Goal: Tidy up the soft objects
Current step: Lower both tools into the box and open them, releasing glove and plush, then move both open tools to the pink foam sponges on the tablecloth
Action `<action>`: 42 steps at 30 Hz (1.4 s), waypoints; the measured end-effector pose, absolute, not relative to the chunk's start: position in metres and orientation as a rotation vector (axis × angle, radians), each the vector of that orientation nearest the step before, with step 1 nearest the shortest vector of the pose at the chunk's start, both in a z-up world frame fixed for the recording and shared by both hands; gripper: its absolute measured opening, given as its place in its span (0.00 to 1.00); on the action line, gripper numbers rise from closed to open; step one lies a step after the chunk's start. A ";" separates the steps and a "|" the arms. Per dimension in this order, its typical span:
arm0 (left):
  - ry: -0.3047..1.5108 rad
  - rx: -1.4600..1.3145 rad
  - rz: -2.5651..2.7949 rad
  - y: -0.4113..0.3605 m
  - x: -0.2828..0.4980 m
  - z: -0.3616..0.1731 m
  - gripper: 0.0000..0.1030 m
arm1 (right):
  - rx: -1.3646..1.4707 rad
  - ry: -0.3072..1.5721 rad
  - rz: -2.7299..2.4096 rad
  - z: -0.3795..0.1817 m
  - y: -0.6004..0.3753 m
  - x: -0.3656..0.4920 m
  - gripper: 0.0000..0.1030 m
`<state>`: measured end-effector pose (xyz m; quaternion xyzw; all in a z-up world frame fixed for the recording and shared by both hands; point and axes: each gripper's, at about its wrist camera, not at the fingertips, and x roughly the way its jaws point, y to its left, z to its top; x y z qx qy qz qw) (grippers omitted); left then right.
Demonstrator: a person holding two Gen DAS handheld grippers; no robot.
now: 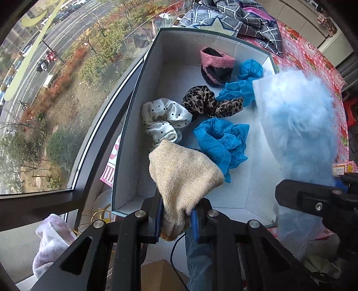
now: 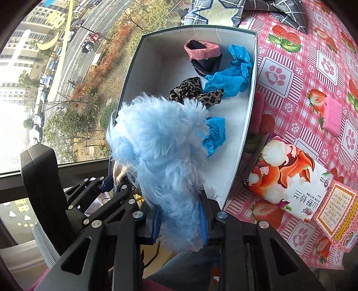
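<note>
My left gripper [image 1: 176, 220] is shut on a beige knit cloth [image 1: 184, 176] and holds it over the near end of an open white box [image 1: 143, 170]. My right gripper [image 2: 180, 223] is shut on a fluffy light-blue piece [image 2: 161, 143], which also shows in the left wrist view [image 1: 297, 125] at the box's right side. In the box lie a white polka-dot scrunchie [image 1: 164, 118], a leopard-print scrunchie [image 1: 208, 103], blue crumpled cloths [image 1: 221, 141], and a pink-and-black knit piece [image 1: 214, 65].
The box [image 2: 250, 125] sits on a pink strawberry-print tablecloth [image 2: 297, 89] beside a window. A printed packet [image 2: 286, 176], a pink sponge [image 2: 333, 118] and a checked grey cloth [image 1: 237, 18] lie around it. A pale towel [image 1: 51, 241] lies lower left.
</note>
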<state>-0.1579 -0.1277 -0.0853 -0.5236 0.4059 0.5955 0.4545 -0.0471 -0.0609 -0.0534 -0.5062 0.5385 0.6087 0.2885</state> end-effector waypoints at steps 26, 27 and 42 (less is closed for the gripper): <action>0.846 -1.264 1.436 -0.111 -0.147 -0.076 1.00 | -1.216 1.340 1.570 -0.025 -0.019 0.005 0.99; 0.835 -1.268 1.436 -0.110 -0.148 -0.074 1.00 | -1.195 1.316 1.518 -0.024 -0.010 0.019 0.99; 0.885 -1.269 1.416 -0.114 -0.138 -0.070 1.00 | -1.200 1.606 1.170 -0.145 0.053 0.096 0.99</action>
